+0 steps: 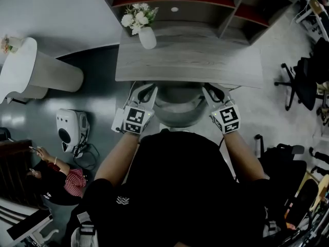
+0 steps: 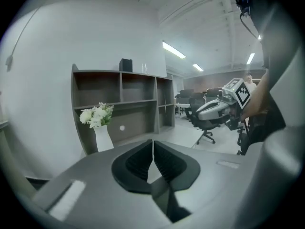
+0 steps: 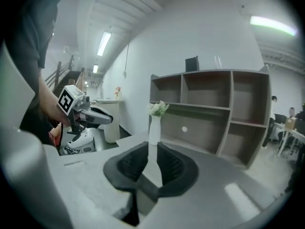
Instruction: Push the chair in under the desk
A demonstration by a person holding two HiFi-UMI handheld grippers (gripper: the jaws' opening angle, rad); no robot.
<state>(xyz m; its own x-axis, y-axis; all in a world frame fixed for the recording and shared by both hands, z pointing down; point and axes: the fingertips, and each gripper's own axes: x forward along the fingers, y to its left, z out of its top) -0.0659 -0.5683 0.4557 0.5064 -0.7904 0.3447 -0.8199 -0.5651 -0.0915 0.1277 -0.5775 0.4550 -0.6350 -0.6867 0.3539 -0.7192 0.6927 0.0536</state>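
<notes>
Closest in:

- The person's black-shirted torso (image 1: 175, 189) fills the bottom of the head view, with both bare forearms reaching forward.
- The left gripper (image 1: 146, 90) lies just beside the left side of the grey chair (image 1: 178, 107). Its own view shows the two dark ribbed pads brought together at the tips, with nothing between them.
- The right gripper (image 1: 212, 89) lies just beside the chair's right side, level with the left one. In its own view the pads stand a narrow slit apart and clamp nothing; only the desktop and the vase beyond show through the slit.
- The chair's rounded backrest sits between the two grippers, straight in front of the person and centred on the desk. Its far edge meets the desk's near edge. How far the seat reaches underneath cannot be made out.
- The grey wood-grain desk (image 1: 205, 60) spans the middle of the head view, its top bare apart from the vase.
- A white vase (image 1: 147, 37) stands upright near the desk's far left corner and holds white flowers (image 1: 138, 15).
- A shelf unit (image 1: 205, 6) with open compartments stands against the wall behind the desk.
- On the floor to the left are a white rounded counter (image 1: 46, 71) and, nearer, a small white device (image 1: 69, 127).
- Well off to the right stands a black office chair (image 1: 300, 81).
</notes>
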